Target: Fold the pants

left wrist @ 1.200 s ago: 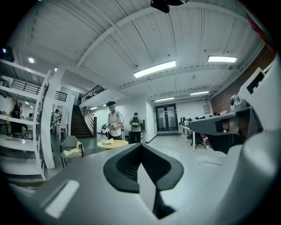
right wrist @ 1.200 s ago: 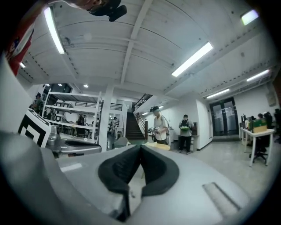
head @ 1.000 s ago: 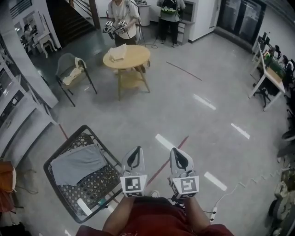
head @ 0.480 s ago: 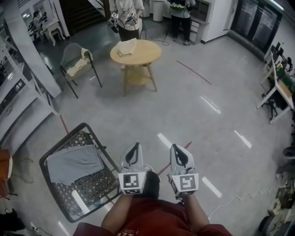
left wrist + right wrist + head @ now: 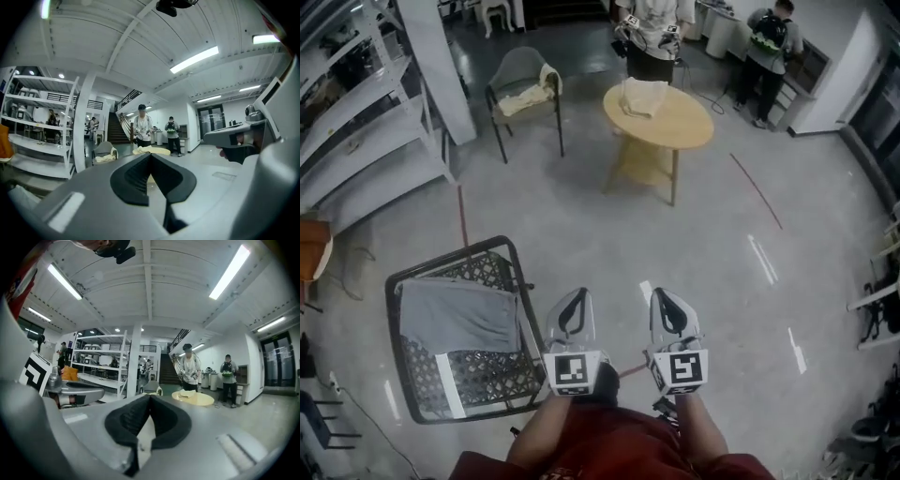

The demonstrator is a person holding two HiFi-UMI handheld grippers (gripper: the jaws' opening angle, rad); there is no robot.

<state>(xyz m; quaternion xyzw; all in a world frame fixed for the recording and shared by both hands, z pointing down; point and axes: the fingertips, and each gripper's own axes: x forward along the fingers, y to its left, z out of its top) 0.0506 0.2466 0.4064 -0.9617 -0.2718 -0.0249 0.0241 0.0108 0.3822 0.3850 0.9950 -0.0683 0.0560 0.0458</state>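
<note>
Carries the left tool [image 5: 574,300] and the right tool [image 5: 666,298] side by side, close in front of the body, pointing ahead over bare floor. Keeps both closed tight on nothing, pads meeting with no cloth between them in either gripper view.

Sees a grey garment [image 5: 457,314], probably the pants, low and to the left, spread flat on the mesh seat [image 5: 487,370] of a black-framed chair. Lies with its long axis running across the head view, its near end just beside the left tool and farther from the right one. Puts the left hand nearer, so likely calls for a turn to the left and a reach down rather than forward.

Shows also, well ahead and slightly right, a round counter [image 5: 684,127] bearing a cream cloth [image 5: 645,96], with another person [image 5: 652,28] standing behind it. Cannot tell for certain which of the two cloths is the pants. Counts no fold as begun.
</note>
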